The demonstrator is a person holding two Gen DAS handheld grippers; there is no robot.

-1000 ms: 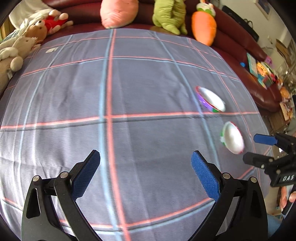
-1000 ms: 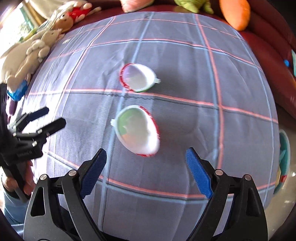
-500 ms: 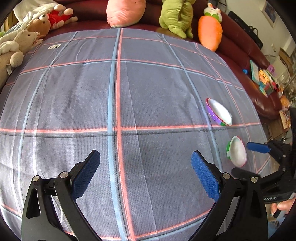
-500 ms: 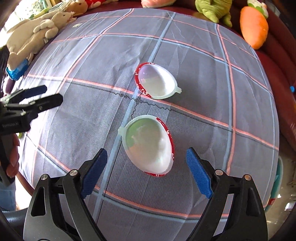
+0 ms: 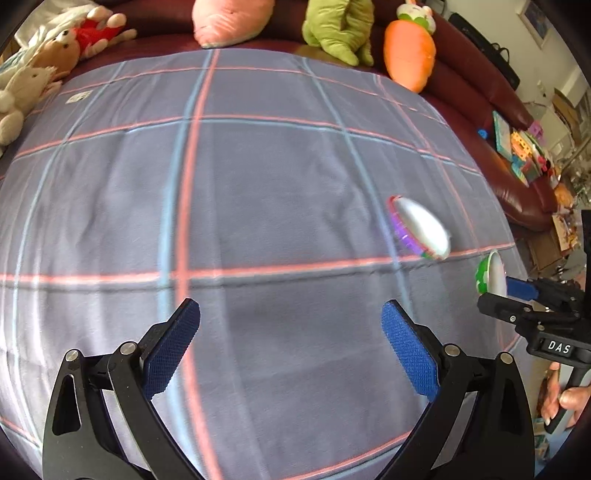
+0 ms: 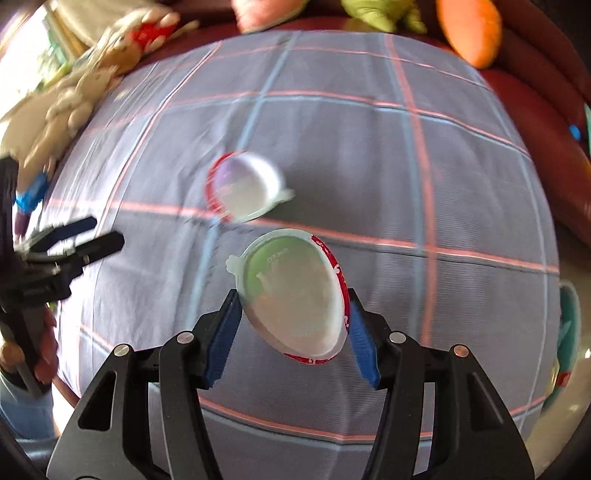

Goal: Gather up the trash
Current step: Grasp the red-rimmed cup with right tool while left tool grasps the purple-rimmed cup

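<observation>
Two empty white plastic cups lie on the checked grey cloth (image 5: 258, 206). My right gripper (image 6: 291, 332) is shut on the near cup (image 6: 295, 295), which has a red rim and green side; its blue pads press both sides. That cup shows in the left wrist view (image 5: 493, 275) at the far right, between the right gripper's fingers. The second cup (image 6: 243, 188), (image 5: 421, 229), with a red and purple rim, lies on its side just beyond. My left gripper (image 5: 291, 347) is open and empty over bare cloth, left of both cups.
Plush toys line the dark red sofa behind: a carrot (image 5: 408, 55), a green toy (image 5: 336, 29), a pink cushion (image 5: 229, 18), a bear and rabbit (image 5: 33, 77). Books and toys (image 5: 521, 155) lie on the sofa at right. The cloth edge drops off near the right gripper.
My right gripper has moved forward and closed on the near cup, which was lying free between its open fingers. My left gripper has shifted slightly; it stays open.
</observation>
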